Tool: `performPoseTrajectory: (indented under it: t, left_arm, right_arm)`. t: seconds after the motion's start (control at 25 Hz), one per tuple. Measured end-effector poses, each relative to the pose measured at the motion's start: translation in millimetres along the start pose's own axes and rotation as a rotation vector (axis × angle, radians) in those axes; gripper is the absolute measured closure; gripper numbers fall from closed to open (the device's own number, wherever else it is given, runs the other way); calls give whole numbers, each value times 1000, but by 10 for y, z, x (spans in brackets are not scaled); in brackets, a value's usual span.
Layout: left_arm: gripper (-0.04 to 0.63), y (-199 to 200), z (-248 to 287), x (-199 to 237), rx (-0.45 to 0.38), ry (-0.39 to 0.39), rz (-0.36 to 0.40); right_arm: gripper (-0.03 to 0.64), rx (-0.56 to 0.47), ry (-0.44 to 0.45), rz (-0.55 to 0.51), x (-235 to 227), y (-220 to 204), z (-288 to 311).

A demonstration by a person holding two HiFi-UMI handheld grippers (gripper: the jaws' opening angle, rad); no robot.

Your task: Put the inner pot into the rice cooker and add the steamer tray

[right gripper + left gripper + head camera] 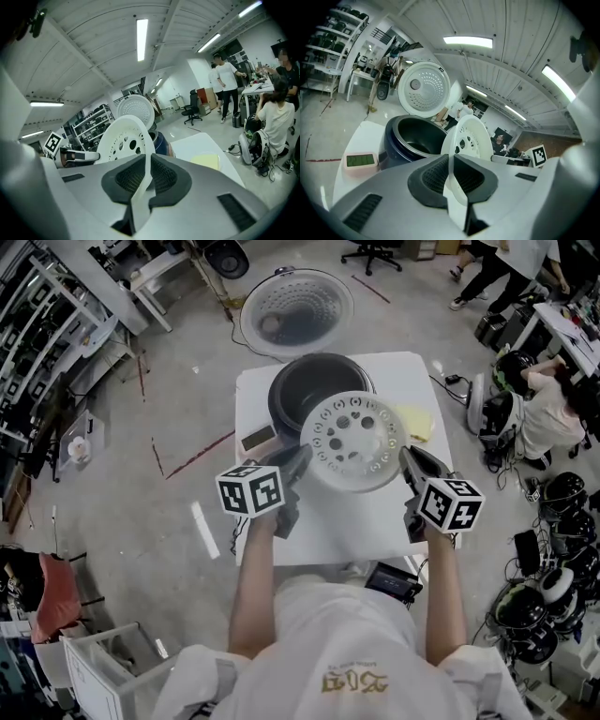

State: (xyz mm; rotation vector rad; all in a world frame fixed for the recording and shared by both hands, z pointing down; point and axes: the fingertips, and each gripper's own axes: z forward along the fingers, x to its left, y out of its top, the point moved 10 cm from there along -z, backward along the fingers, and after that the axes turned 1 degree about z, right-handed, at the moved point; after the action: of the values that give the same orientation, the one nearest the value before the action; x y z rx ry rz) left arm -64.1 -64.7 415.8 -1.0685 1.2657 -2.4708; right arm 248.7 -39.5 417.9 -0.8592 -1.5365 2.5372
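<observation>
Tray heading: white round perforated plastic steamer tray (354,442) has its holed face turned up toward the head camera and slightly tipped (round, so no long axis); it spans left to right between the two grippers.
Tray place: held up off the white square table (255,395), overlapping the near-right rim of the cooker in the head view.
Left gripper (300,459): jaws clamped on the tray's left rim; the thin white edge sits between the black pads (433,180).
Right gripper (405,456): jaws pinched on the opposite rim, the edge between its pads (161,176).
Cooker: dark round rice cooker (278,404), its pale dimpled lid (298,310) swung open behind it.
Cooker contents: black inner pot (415,136) appears seated inside.
Tray look: ring of round holes, a few heart-shaped cut-outs near the centre, raised rim.
Table extras: pale yellow cloth (415,423); small pink device with green display (258,439).
</observation>
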Motion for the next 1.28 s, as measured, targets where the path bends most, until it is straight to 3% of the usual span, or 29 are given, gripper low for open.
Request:
performPoseTrajectory:
  t: [0.76,1.28]
  left_arm:
    - [545,673,-108,725,-70,-12,-62]
    - [545,906,81,1005,-66,-35,-86]
  right_arm:
    - [574,-13,80,-68,479,572,812]
    - [572,-28,42,-90,496,732,1137]
